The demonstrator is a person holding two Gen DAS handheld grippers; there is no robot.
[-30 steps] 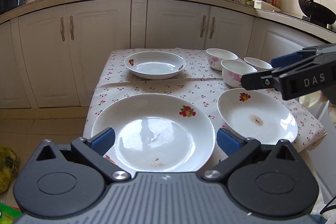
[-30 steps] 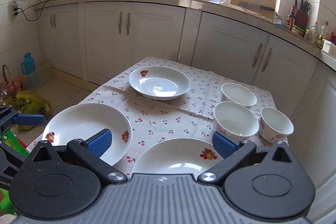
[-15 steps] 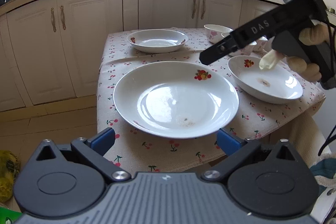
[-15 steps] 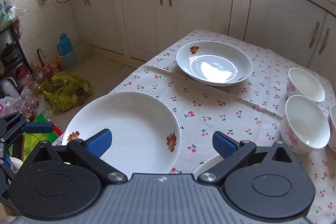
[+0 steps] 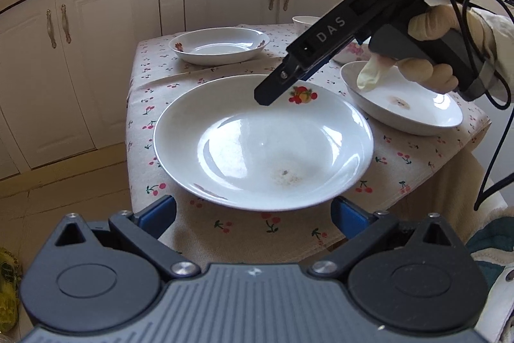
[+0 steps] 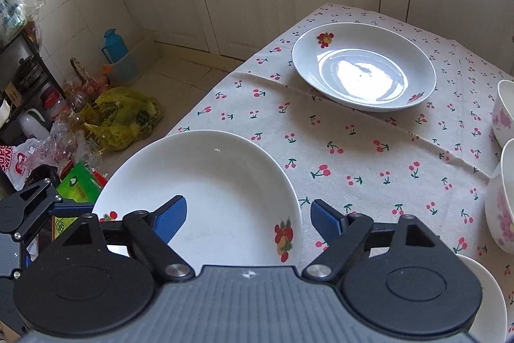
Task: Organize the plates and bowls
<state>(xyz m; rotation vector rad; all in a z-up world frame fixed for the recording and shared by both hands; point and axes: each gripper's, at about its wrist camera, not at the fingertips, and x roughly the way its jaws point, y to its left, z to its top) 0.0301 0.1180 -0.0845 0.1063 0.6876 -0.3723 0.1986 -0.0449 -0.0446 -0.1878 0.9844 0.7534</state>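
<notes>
The large white plate (image 5: 263, 143) lay at the near-left corner of the cherry-print tablecloth (image 6: 369, 156); the right gripper (image 6: 248, 216) hovered above its rim, jaws wide and empty. The left gripper (image 5: 253, 211) hung before the plate's near edge, also spread wide, gripping nothing.

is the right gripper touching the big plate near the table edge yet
Apart. In the right wrist view the right gripper has open jaws straddling the rim of the big plate, with bare plate and cloth visible between rim and both fingers.
</notes>
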